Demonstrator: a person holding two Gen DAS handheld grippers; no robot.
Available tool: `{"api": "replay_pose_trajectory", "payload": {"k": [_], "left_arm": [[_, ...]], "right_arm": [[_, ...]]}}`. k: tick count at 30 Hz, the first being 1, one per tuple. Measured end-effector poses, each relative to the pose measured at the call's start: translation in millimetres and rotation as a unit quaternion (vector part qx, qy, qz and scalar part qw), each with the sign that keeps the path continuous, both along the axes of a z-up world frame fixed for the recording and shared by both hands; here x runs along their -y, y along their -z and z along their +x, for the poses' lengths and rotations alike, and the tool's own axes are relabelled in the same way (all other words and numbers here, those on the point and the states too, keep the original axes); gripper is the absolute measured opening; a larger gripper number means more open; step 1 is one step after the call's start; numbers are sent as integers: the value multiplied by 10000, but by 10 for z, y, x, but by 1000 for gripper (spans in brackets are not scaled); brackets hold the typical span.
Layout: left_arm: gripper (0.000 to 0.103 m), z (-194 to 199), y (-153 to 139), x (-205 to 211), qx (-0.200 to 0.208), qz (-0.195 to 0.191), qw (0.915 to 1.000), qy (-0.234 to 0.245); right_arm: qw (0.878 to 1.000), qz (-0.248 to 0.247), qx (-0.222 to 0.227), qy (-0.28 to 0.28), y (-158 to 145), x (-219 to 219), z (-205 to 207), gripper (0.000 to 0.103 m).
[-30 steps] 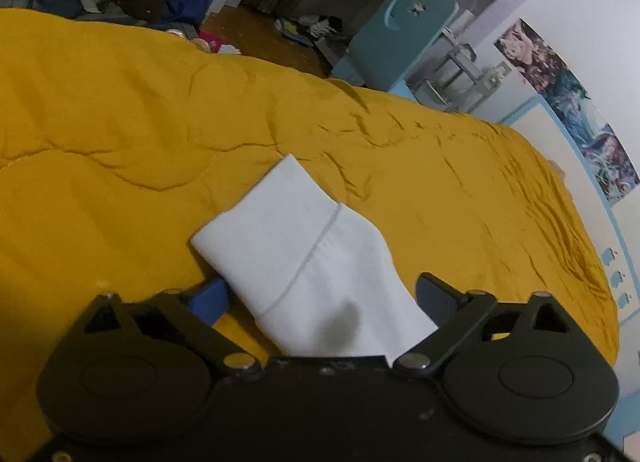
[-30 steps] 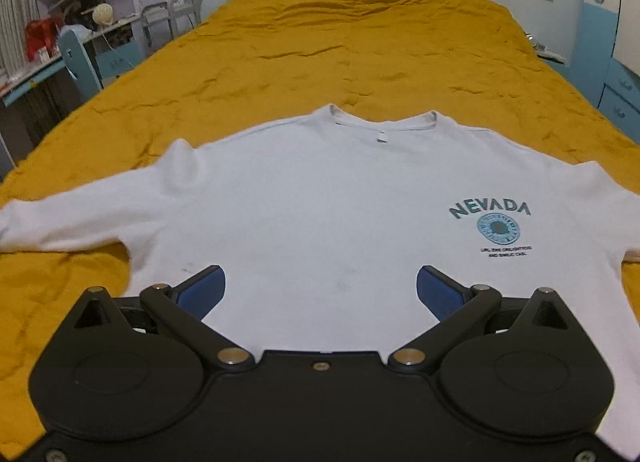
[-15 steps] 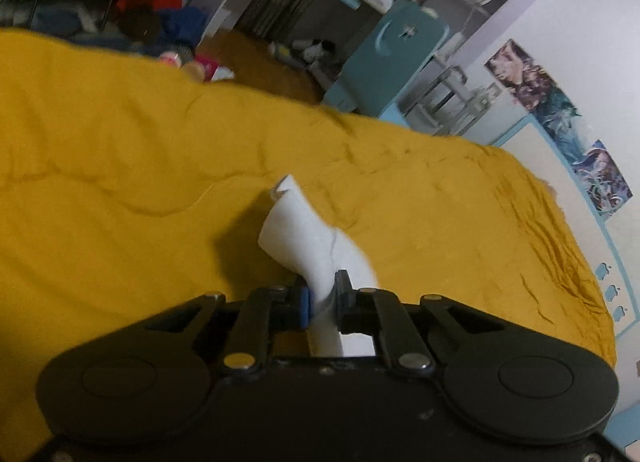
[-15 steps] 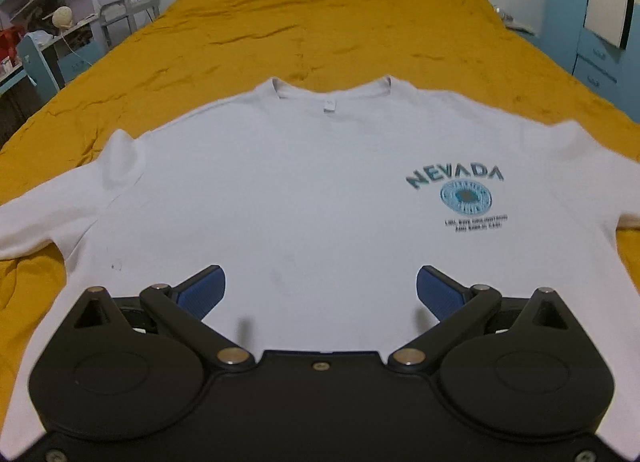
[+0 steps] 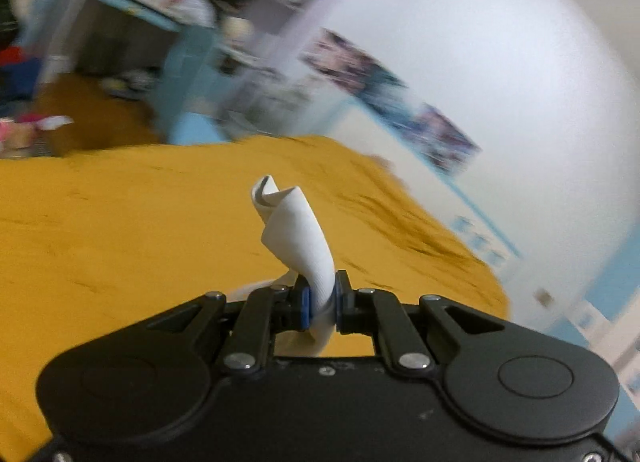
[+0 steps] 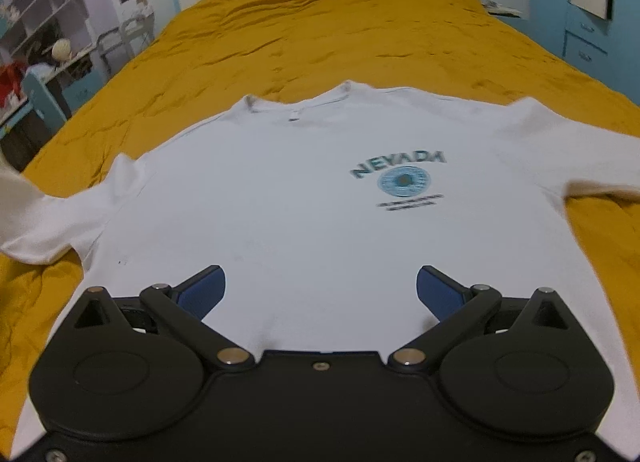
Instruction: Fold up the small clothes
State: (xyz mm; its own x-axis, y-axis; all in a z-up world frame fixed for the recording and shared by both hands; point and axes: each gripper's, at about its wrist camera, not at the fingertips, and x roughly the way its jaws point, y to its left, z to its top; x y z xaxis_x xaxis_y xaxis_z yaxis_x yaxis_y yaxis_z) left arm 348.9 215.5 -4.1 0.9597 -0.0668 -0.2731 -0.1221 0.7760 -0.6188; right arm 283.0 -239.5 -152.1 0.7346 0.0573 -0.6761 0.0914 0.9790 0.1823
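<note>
The left gripper (image 5: 320,300) is clamped tight on the sleeve cuff (image 5: 294,230) of a white long-sleeved shirt (image 6: 320,198); the blue pads (image 5: 305,304) pinch the cloth from both sides with hardly any gap between them. The free end of the cuff stands up out of the jaws, curls over at the top and leans a little toward the upper left of the left wrist view, clear of the yellow bedspread (image 5: 120,242) beneath it. That view is smeared by motion, so the shelves, chair and posters behind are only blurs. The right gripper (image 6: 320,290) hangs wide open above the lower front of the shirt, its two blue pads (image 6: 204,290) well apart, with nothing between them except the flat cloth seen below; whether the tips touch the cloth cannot be told. The shirt lies spread face up on the bedspread (image 6: 320,22), its collar (image 6: 296,102) toward the headboard end and its hem toward the camera, so its long axis runs along the bed. The "NEVADA" print (image 6: 400,178) sits on the chest at the right of the picture. The sleeve at the left edge of the right wrist view (image 6: 36,214) rises off the bed and blurs, while the other sleeve (image 6: 600,186) lies out to the right.
</note>
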Motion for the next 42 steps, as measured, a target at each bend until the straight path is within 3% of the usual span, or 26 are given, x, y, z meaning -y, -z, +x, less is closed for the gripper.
{"api": "replay_pose_trajectory", "payload": {"k": [5,9,13,19,22,23,26,28,30,34,36,38,42], "left_arm": [[8,239,-234,1164,219,79,9929,1170],[8,395,-105,2079,133,162,9805,1954],[8,490,341,2804,-212,118,9674,2519],[8,636,1304,3619,-1049,123,9461,3060],[11,674,1718,3874,-1368,152,9281,3459],[17,688,1793,3963,-1493,142,9189,3649],[51,675,1762,3968,-1431,123,9058,3986],[57,596,1551,3780,-1035,441,9113,3962],[73,454,1325,3551,-693,884,9196,3765],[75,418,1103,2949,-820,1501,9337,3144],[75,424,1177,2579,-1089,1743,9391,2754],[75,427,1365,2235,-1384,1737,9414,2537],[75,403,1733,1819,-1739,1602,9474,2154]], "right_arm": [[9998,148,70,142,-40,321,-177,103],[9994,248,56,254,-16,576,-272,103],[9986,334,7,406,50,847,-354,103],[9978,348,-108,552,167,1160,-403,103],[9972,367,-145,629,205,1258,-417,103],[9971,367,-156,651,210,1275,-421,103],[9967,319,-150,730,209,1306,-441,103],[9964,323,-117,769,186,1319,-452,103],[9964,314,-2,781,145,1341,-448,103],[9969,170,437,631,9,1365,-254,103],[9970,104,558,517,-35,1343,-82,102],[9975,45,584,396,-16,1332,129,97],[9988,176,50,457,213,1306,535,78]]}}
